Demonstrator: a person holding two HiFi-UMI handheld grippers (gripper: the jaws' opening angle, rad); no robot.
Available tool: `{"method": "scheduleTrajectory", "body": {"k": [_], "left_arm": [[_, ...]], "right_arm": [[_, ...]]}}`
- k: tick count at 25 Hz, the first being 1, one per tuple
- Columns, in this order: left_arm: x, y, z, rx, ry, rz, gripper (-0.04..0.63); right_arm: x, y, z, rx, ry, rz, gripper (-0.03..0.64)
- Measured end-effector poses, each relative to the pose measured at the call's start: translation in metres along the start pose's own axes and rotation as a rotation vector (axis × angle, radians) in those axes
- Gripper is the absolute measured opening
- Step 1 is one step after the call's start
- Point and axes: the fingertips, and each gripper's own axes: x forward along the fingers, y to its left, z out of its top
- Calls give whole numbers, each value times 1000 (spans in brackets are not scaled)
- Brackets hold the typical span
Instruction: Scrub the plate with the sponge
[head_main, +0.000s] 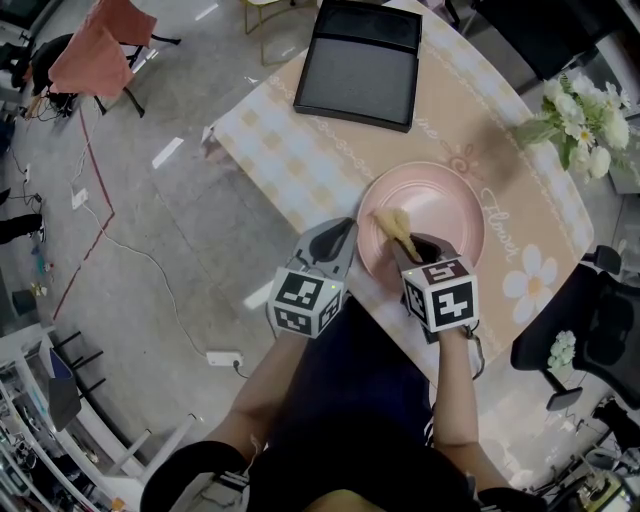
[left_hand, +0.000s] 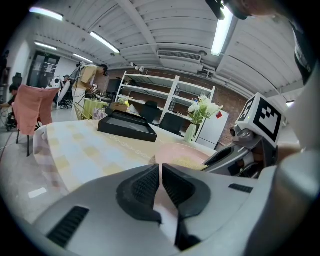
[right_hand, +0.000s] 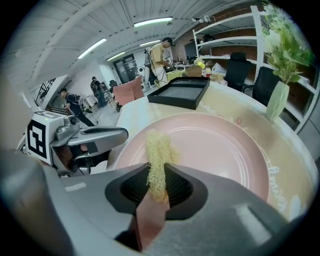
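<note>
Gripping the yellow sponge (right_hand: 156, 150), the right tongs (right_hand: 159, 176) hang above the pink plate (right_hand: 220, 150) (sponge upright). The left tongs (left_hand: 161, 172) pinch its rim.

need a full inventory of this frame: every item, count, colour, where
round pink plate: 1, pink, on the table's near side
yellow mesh sponge: 1, yellow, over the plate
black rectangular tray: 1, black, table's far end
patterned tablecloth: 1, peach with pale checks, covering the table
vase of white flowers: 1, white and green, table's right edge
cloth-draped chair: 1, salmon, floor, upper left
power strip: 1, white, floor
office chair: 1, black, right
left gripper: 1, grey, shut on the plate's rim
right gripper: 1, grey, shut on the sponge
</note>
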Motion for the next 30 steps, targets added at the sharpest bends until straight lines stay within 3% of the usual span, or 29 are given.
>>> {"method": "scheduleTrajectory", "body": {"k": [30], "left_arm": [[1, -7, 0, 1, -3, -15, 25]], "right_arm": [[-20, -54, -9, 76, 6, -139, 77]]}}
